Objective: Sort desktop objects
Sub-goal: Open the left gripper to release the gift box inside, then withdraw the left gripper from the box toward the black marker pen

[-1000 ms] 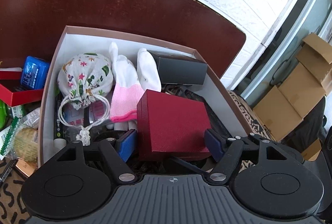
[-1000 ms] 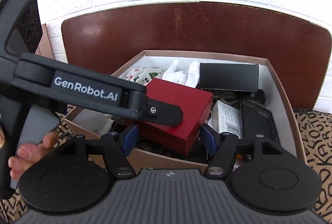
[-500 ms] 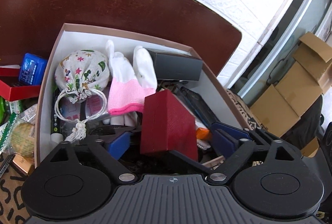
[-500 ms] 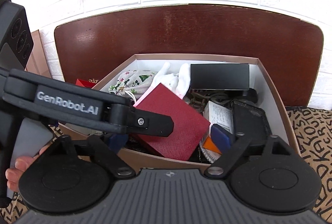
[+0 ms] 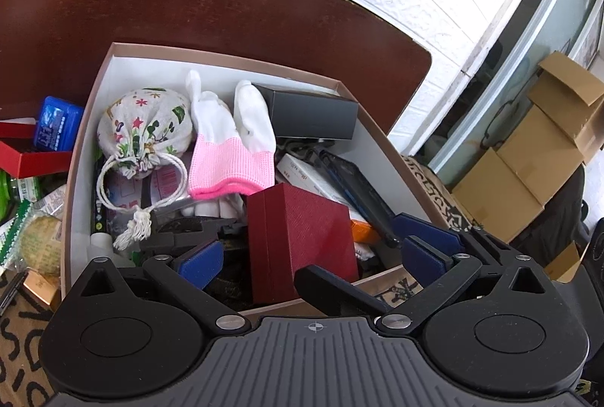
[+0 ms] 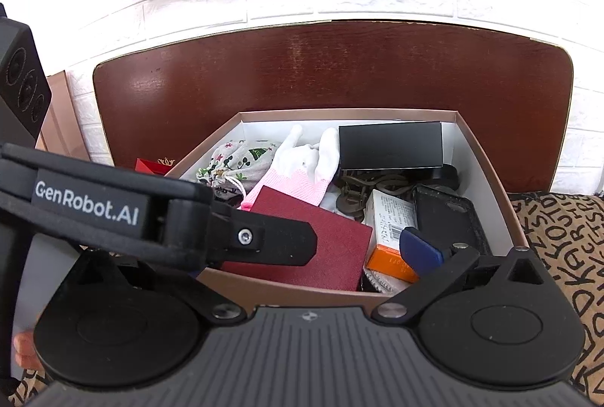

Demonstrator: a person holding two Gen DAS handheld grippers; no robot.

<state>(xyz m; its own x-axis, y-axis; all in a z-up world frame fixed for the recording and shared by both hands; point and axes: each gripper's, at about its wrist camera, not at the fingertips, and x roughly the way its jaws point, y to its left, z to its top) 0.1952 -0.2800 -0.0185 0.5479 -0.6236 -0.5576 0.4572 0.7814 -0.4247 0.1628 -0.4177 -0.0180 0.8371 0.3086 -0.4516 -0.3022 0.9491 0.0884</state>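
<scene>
Both sets of tongs wide open at the near rim of the carton [image 5: 226,57], jaws having just spread further, nothing gripped. Left gripper [image 5: 313,254] straddling the red box [image 5: 302,241] without touching it, blue pads standing clear on either side. Right gripper [image 6: 302,256] likewise released, its right pad visible over the near right corner, its left pad hidden behind the left gripper's arm. Red box now resting free on its edge, tilted, among the clutter at the near middle of the carton.

Beyond it: pink-cuffed gloves [image 5: 230,150] at centre, floral pouch [image 5: 145,128] at far left, black box [image 5: 313,112] against the far wall, phone case [image 6: 445,218] and orange packet [image 6: 389,260] at right.

Judging by the load, sorting well under way, carton already crowded. Left outside it, to the left: blue pack [image 5: 56,124] in a red tray [image 5: 22,158], wrapped snack [image 5: 37,237] and other small bits on the patterned cloth [image 6: 558,237]. Likely those still to be gathered.
</scene>
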